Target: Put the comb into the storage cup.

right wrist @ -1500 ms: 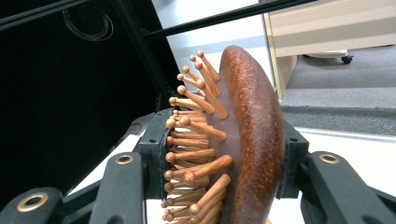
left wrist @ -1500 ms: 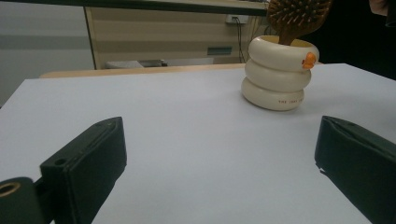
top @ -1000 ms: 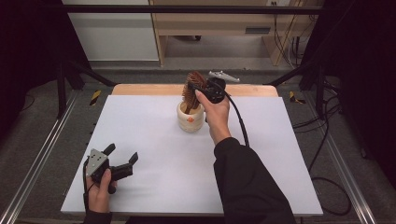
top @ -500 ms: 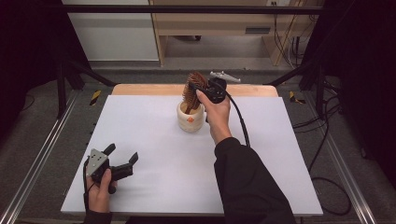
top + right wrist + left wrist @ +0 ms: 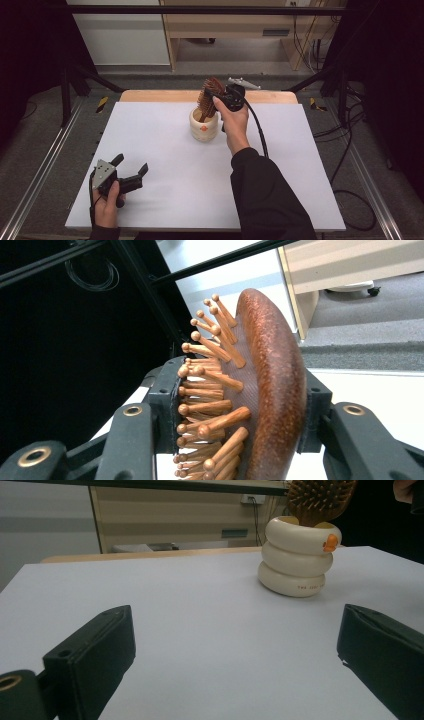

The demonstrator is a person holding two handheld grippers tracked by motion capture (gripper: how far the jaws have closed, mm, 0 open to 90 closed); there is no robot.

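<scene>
With your right tongs (image 5: 220, 96) clamped on the hairbrush (image 5: 209, 94) head above the cup (image 5: 204, 125), guide its handle straight down while your left tongs (image 5: 131, 171), jaws apart, wait near the desk (image 5: 165, 145) edge.

**Light and picture quality**

High view: even overhead light on the white table (image 5: 165, 150), which reads bright and flat, without glare. Soft shadows lie beside the cup (image 5: 204, 126) and under the person's sleeve (image 5: 270, 200). Both side margins fall into near black. Picture slightly soft and grainy.

Left gripper view: dim, bluish cast. Left gripper (image 5: 235, 660) jaws close to the lens, dark and a little blurred; cup and background furniture fairly sharp.

Right gripper view: hairbrush (image 5: 250, 390) well lit and sharp, with a soft sheen on its back. Left half black; floor beyond bright and soft.
</scene>
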